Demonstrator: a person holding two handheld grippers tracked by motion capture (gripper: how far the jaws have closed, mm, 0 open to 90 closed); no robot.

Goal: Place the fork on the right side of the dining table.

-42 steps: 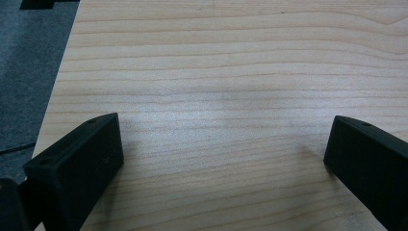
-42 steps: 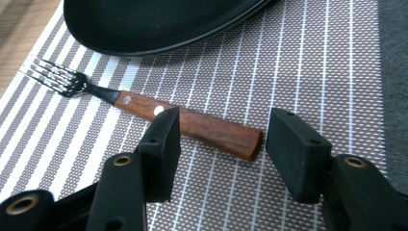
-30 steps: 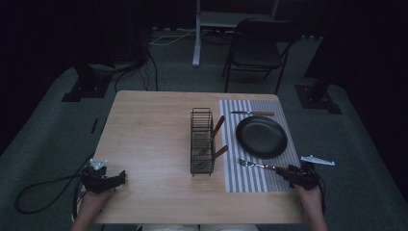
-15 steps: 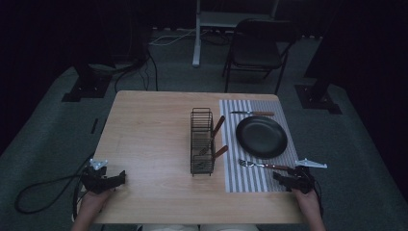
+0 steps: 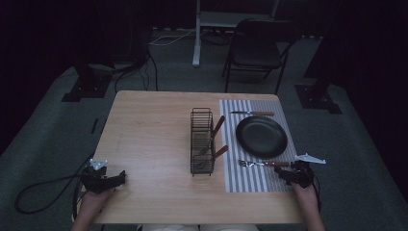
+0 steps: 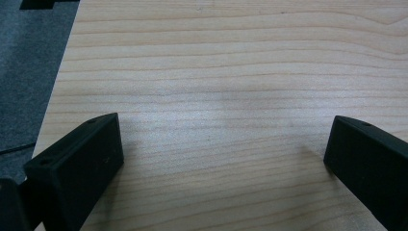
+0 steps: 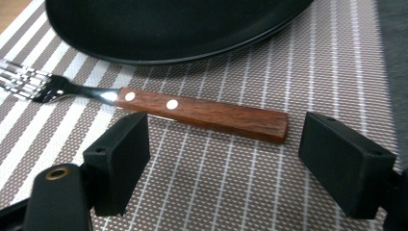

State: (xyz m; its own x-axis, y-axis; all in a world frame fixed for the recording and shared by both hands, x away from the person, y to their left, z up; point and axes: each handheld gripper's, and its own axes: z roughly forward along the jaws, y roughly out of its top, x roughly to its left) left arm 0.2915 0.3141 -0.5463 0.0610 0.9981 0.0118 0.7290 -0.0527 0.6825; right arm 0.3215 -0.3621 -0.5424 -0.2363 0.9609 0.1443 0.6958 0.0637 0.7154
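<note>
A wood-handled fork (image 7: 202,109) lies flat on the striped placemat (image 7: 269,168), just in front of the black plate (image 7: 168,24). My right gripper (image 7: 223,156) stands open right behind the fork's handle, not touching it; in the high view this gripper (image 5: 293,174) sits at the mat's near right corner beside the fork (image 5: 262,163). My left gripper (image 5: 107,181) rests open at the table's near left edge, and its view has bare wood between the jaws (image 6: 226,154).
A black wire caddy (image 5: 201,139) stands mid-table with two wood-handled utensils (image 5: 217,127) leaning on its right side. A knife (image 5: 252,113) lies behind the plate (image 5: 261,136). A cable (image 5: 43,185) trails off the left edge. A chair (image 5: 257,45) stands beyond the table.
My right gripper has let go of the fork and drawn back toward the near right corner; the fork now lies on the mat. The left gripper has not moved.
</note>
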